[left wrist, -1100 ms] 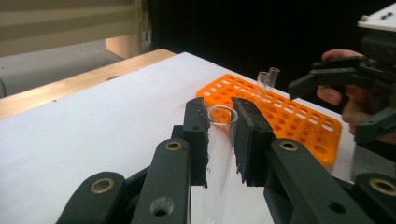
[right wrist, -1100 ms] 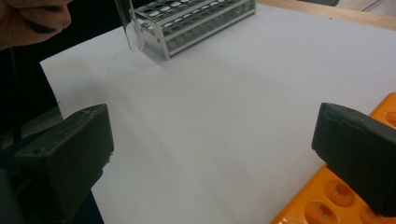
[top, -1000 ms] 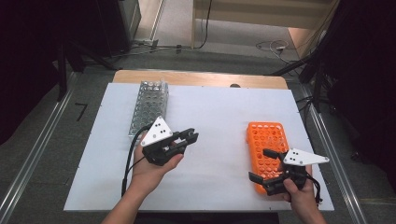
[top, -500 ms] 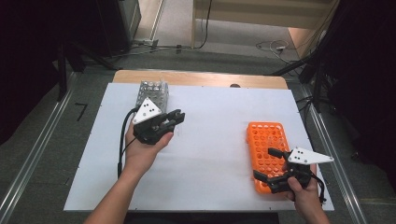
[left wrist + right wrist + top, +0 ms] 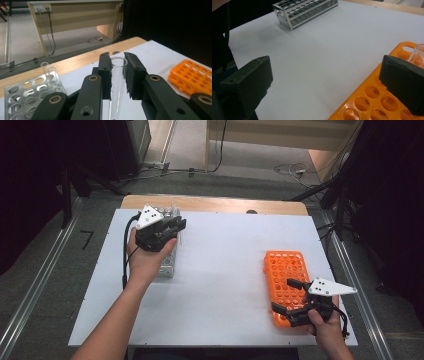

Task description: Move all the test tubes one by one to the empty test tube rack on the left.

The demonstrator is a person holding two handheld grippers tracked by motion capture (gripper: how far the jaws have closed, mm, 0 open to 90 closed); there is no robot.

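Left gripper view: tongs (image 5: pixel 117 75) clamp a clear tube (image 5: pixel 117 82).

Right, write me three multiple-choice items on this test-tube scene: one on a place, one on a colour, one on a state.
1. Where on the white table is the left claw?
A. Over the metal rack at the far left
B. Over the orange rack
C. Off the table's near edge

2. What colour is the rack by the right claw?
A. Blue
B. Orange
C. Green

3. What state is the left claw in?
A. Wide open and holding nothing
B. Shut on a glass test tube
C. Shut on a cable

Answers:
1 A: the high view shows it above the metal rack, near the wooden far edge.
2 B: it shows bright orange in the high view and the right gripper view.
3 B: the left gripper view shows a clear tube between the two pads, near its rim.
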